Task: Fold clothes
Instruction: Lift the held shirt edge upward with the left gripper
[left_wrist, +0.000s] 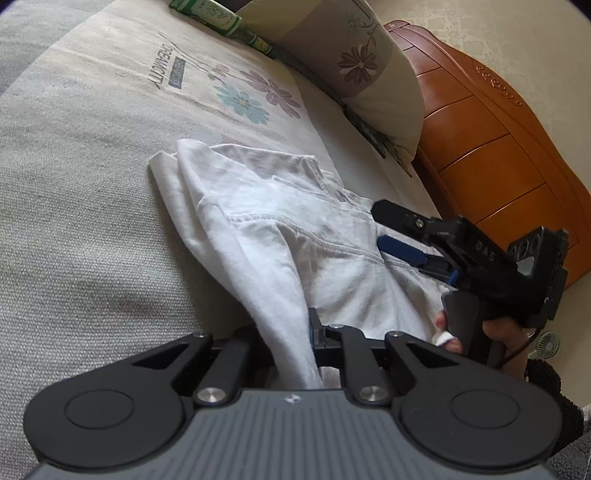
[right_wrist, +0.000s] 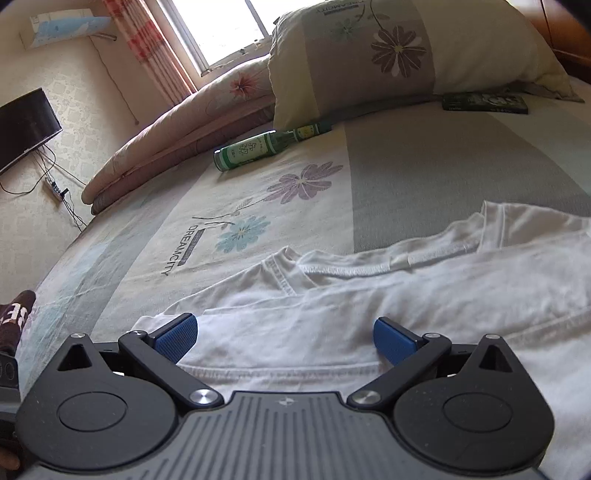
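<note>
Right wrist view shows the right tool (right_wrist: 284, 338) with pads apart low in frame over the white shirt (right_wrist: 406, 295), stretching toward the right edge on the bed (right_wrist: 443, 166), while the left tool (left_wrist: 295, 343) is clamped on its bunched end.

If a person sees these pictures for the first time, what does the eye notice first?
First the white T-shirt spread on the flowered bedsheet, one edge of it pinched in the left gripper. The right gripper is over the shirt with open jaws. Behind lie a green bottle and a big flowered pillow.
</note>
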